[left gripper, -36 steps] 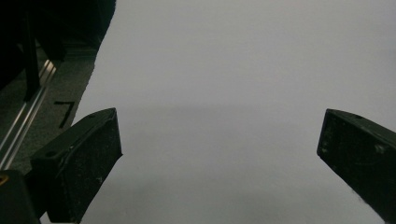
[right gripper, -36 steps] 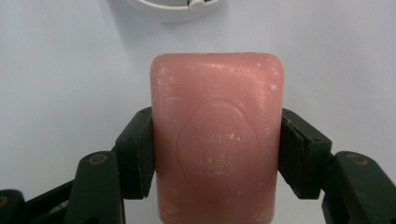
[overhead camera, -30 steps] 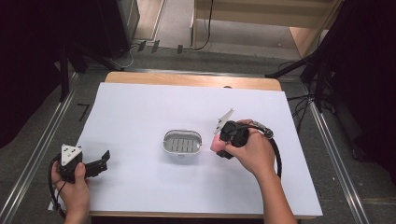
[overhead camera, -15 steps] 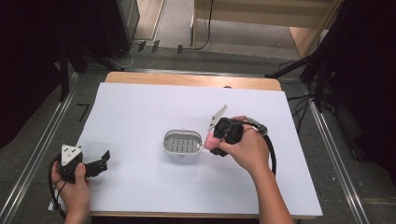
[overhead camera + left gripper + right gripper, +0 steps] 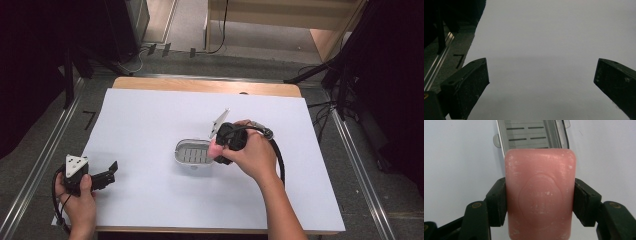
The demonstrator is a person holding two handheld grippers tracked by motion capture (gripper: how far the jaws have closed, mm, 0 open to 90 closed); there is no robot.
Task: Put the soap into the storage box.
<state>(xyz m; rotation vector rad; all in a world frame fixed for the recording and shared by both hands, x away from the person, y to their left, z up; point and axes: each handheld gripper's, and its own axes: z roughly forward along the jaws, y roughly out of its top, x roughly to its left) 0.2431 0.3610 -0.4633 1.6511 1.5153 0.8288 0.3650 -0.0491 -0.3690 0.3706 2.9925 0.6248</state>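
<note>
Soap bar carried to its dish over the white table [image 5: 150, 125].

The slotted soap dish [image 5: 192, 153] lay mid-table, just beside the right gripper [image 5: 540, 202], whose jaws pinched the pink soap bar [image 5: 540, 195] by its long sides. The bar probably handled as stiff, light and slippery, best taken across its flat flanks. The left gripper [image 5: 541, 82] rested spread, holding nothing.

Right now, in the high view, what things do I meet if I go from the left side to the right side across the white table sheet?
Left claw with open jaws in the person's left hand → grey slotted oval soap dish → pink rectangular soap bar held by the right claw → person's right hand.
</note>
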